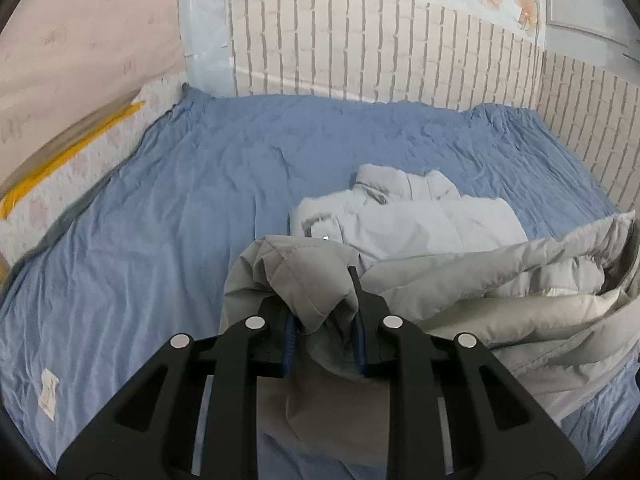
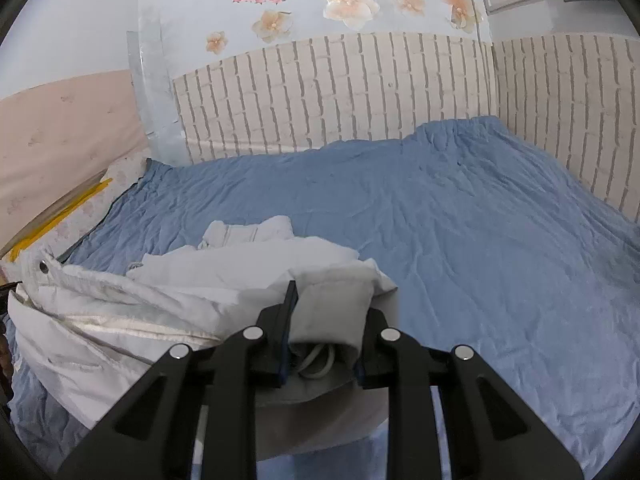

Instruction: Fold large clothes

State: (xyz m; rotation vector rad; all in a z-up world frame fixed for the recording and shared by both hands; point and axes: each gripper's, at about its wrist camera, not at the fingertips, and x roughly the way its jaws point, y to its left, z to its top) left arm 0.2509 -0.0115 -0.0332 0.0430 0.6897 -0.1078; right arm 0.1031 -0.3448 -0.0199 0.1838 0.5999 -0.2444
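Observation:
A pale grey puffer jacket lies on a blue bed sheet, collar toward the far wall. My left gripper is shut on a bunched edge of the jacket and holds it lifted above the sheet. In the right wrist view the same jacket spreads to the left. My right gripper is shut on another padded edge of it, with a white cord showing between the fingers. The held fabric hides both grippers' fingertips in part.
The bed sheet covers the whole bed. A brick-pattern wall panel bounds the far side and right side. A pink curtain and a yellow strip lie at the left edge. A white label sits on the sheet.

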